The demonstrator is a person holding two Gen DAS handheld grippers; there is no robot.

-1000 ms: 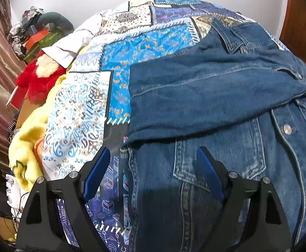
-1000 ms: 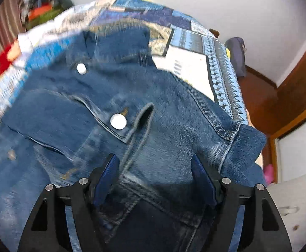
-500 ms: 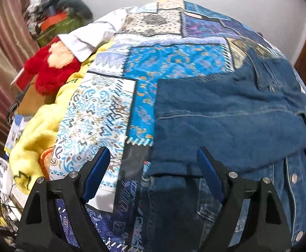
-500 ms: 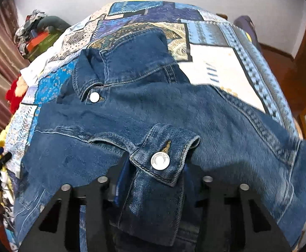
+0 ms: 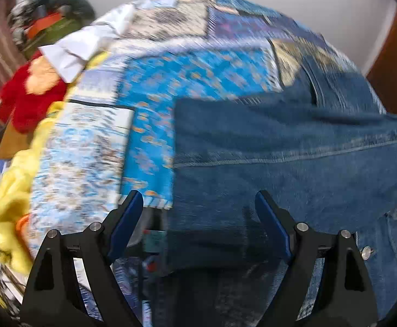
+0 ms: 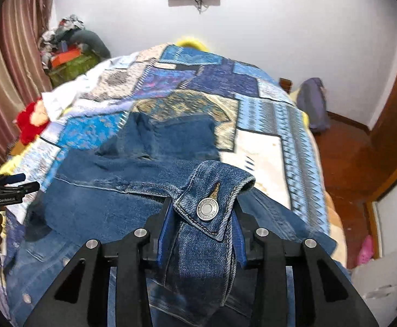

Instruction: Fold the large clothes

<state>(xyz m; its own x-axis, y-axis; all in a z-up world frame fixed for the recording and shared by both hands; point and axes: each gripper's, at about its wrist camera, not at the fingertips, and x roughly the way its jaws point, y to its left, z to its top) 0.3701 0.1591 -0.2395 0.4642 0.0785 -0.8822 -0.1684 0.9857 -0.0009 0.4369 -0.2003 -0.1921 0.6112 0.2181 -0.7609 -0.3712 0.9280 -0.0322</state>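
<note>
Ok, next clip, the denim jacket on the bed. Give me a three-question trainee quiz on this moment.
1. True or false: the left gripper is clamped on the denim jacket.
2. What does the right gripper hold? A) jacket cuff B) red plush toy C) yellow blanket
3. Fill in: the jacket lies on a ____ bedspread.

Key: 1 false, its jaws stand wide open; 2 A, the jacket cuff, jaws closing on it; 3 patchwork.

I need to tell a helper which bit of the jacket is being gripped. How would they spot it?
Find the patchwork quilt covering the bed, then the denim jacket spread on it. The right gripper, jaws closing, pinches the sleeve cuff: the lifted end with the silver snap button.
</note>
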